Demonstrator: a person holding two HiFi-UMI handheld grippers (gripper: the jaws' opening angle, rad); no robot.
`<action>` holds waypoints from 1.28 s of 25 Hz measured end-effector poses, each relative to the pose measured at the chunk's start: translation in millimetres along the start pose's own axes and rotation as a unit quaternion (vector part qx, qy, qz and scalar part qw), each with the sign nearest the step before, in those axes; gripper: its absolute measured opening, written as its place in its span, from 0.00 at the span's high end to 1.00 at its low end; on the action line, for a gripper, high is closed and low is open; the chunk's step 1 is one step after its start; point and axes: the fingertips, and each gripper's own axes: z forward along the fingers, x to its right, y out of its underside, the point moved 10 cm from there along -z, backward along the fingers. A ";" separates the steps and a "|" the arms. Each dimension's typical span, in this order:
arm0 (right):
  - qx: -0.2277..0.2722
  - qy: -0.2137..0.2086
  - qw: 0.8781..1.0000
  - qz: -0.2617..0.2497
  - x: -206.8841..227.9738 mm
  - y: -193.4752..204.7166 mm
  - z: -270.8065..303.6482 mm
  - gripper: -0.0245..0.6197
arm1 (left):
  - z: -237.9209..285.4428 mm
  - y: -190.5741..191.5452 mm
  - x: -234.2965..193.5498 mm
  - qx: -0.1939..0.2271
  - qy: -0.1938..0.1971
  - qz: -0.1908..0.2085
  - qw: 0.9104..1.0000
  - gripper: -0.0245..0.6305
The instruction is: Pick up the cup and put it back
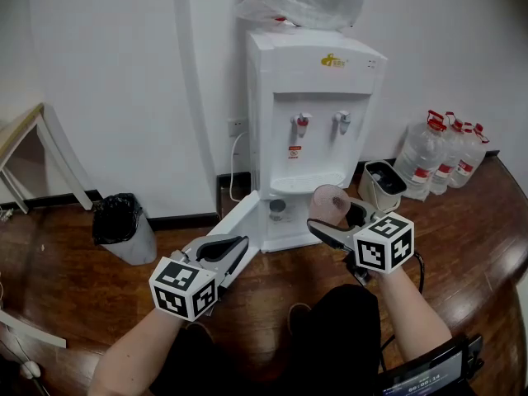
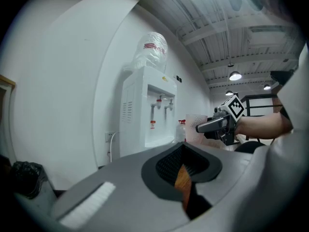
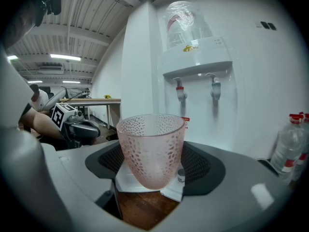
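Observation:
A pink, dimpled, translucent cup (image 1: 327, 201) is held upright in my right gripper (image 1: 337, 221), in front of the white water dispenser (image 1: 318, 114) and below its drip tray (image 1: 307, 185). In the right gripper view the cup (image 3: 152, 149) stands between the dark pads, with my right gripper (image 3: 154, 174) shut on its lower part. My left gripper (image 1: 234, 251) hovers lower left, by the dispenser's open bottom door (image 1: 239, 219); it is shut and holds nothing. From the left gripper view, my left gripper (image 2: 186, 172) points at the dispenser (image 2: 145, 111), and the cup (image 2: 195, 128) shows at the right.
A black-lined bin (image 1: 117, 223) stands at the wall on the left. A white container (image 1: 382, 185) and several water bottles (image 1: 450, 149) stand to the right of the dispenser. A table leg (image 1: 58, 151) slants at far left. The floor is dark wood.

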 end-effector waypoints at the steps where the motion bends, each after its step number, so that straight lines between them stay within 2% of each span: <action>1: -0.001 0.002 1.000 -0.001 2.2 3.1 1.1 0.40 | 0.9 1.7 -1.5 -0.005 0.000 -0.003 1.000 0.95; 8: -0.017 0.021 0.999 0.020 31.6 51.3 14.3 0.39 | 9.5 5.7 6.6 0.002 0.048 -0.014 0.999 0.96; 13: -0.036 0.032 0.998 0.033 57.1 94.6 26.7 0.39 | 28.2 12.0 20.1 -0.013 0.080 0.019 0.996 0.96; 15: -0.041 0.033 0.998 0.034 65.7 110.2 33.2 0.39 | 37.6 19.2 19.8 -0.027 0.082 0.029 0.996 0.96; 19: -0.045 0.033 0.998 0.036 83.9 141.4 48.8 0.39 | 62.1 40.2 16.8 -0.068 0.074 0.043 0.994 0.96; 23: -0.049 0.036 0.997 0.045 101.4 173.1 64.2 0.39 | 91.6 69.9 15.8 -0.111 0.065 0.041 0.991 0.94; 29: -0.047 0.041 0.998 0.032 127.6 213.1 89.1 0.39 | 127.9 118.0 3.8 -0.134 -0.004 0.025 0.991 0.95; 32: -0.039 0.049 0.997 0.041 141.2 230.1 99.2 0.39 | 146.4 142.8 3.7 -0.146 -0.023 0.019 0.989 0.96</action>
